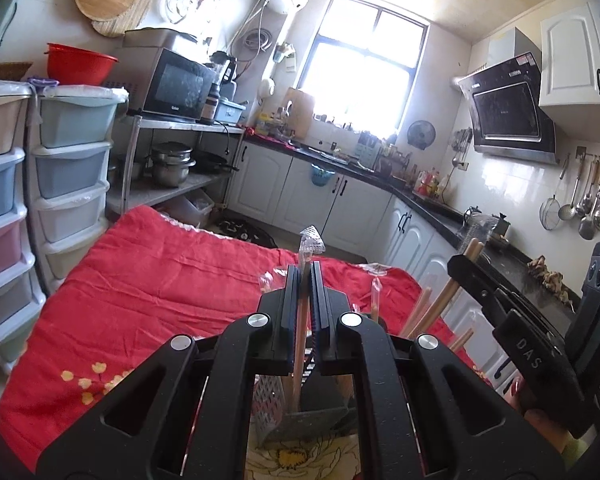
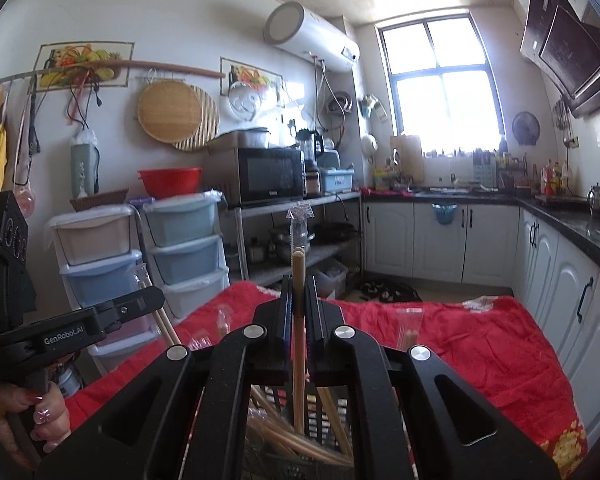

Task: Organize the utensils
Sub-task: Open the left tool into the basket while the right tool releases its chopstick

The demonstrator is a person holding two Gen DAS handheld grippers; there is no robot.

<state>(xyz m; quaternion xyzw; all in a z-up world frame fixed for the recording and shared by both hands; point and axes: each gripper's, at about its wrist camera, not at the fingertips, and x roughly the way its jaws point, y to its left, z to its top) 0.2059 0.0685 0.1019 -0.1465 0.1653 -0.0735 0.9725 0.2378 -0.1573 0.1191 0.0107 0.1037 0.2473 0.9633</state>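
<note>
A home kitchen: under the window (image 2: 440, 84) runs a dark countertop (image 2: 460, 196) over white cabinets (image 2: 388, 236); left of it, a microwave (image 2: 268, 176); right, a range hood (image 1: 508, 116).

Red quilted cloth (image 1: 148, 280) with yellow flowers, slotted utensil holder (image 1: 300, 420), wrapped chopsticks (image 2: 410, 334) lying around

Two plastic-wrapped pairs of wooden chopsticks (image 1: 303, 320) (image 2: 298, 320) stand nearly upright, lower ends in a dark perforated holder (image 1: 300, 420) already crowded with more chopsticks (image 2: 284, 436).
</note>
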